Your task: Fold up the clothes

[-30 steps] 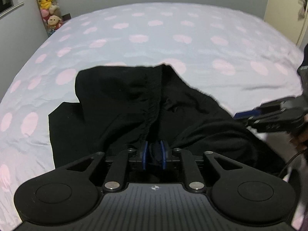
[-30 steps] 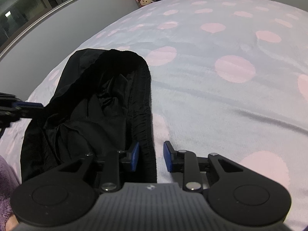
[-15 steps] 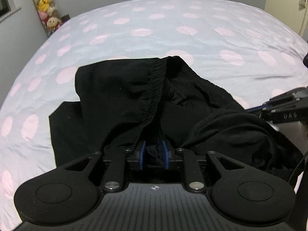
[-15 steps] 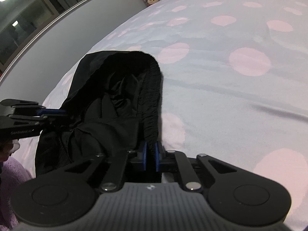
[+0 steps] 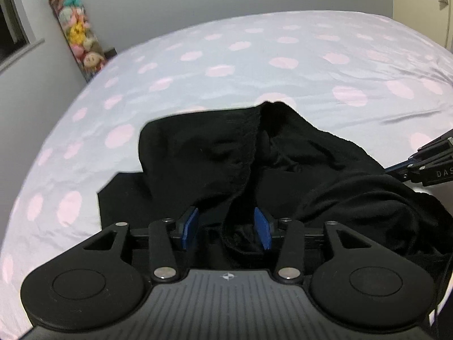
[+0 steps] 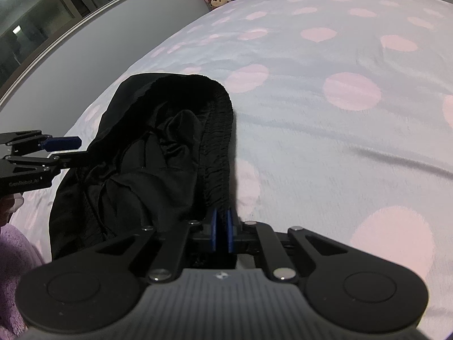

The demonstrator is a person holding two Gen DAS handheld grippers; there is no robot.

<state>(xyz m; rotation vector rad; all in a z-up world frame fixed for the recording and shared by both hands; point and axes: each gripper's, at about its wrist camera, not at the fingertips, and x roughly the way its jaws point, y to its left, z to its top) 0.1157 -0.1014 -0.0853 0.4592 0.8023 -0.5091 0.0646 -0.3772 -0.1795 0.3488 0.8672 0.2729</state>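
Observation:
A pair of black shorts [image 5: 215,158] with an elastic waistband lies bunched on the bed. My left gripper [image 5: 226,228] is open, its blue pads apart with a fold of the waistband lying loose between them. My right gripper [image 6: 222,233] is shut on the shorts' waistband [image 6: 219,153] at its near end. The shorts [image 6: 141,170] spread to the left of it. The right gripper shows at the right edge of the left wrist view [image 5: 424,167]; the left gripper shows at the left edge of the right wrist view [image 6: 61,143].
The bed [image 5: 311,85] has a pale lilac cover with pink dots [image 6: 351,90]. A column of plush toys [image 5: 76,34] stands in the far corner by the grey wall. A purple fleece sleeve [image 6: 14,255] shows at lower left. A window [image 6: 28,28] is on the left wall.
My left gripper has opened and let go of the waistband. My right gripper closed on the waistband half a second ago and still holds it.

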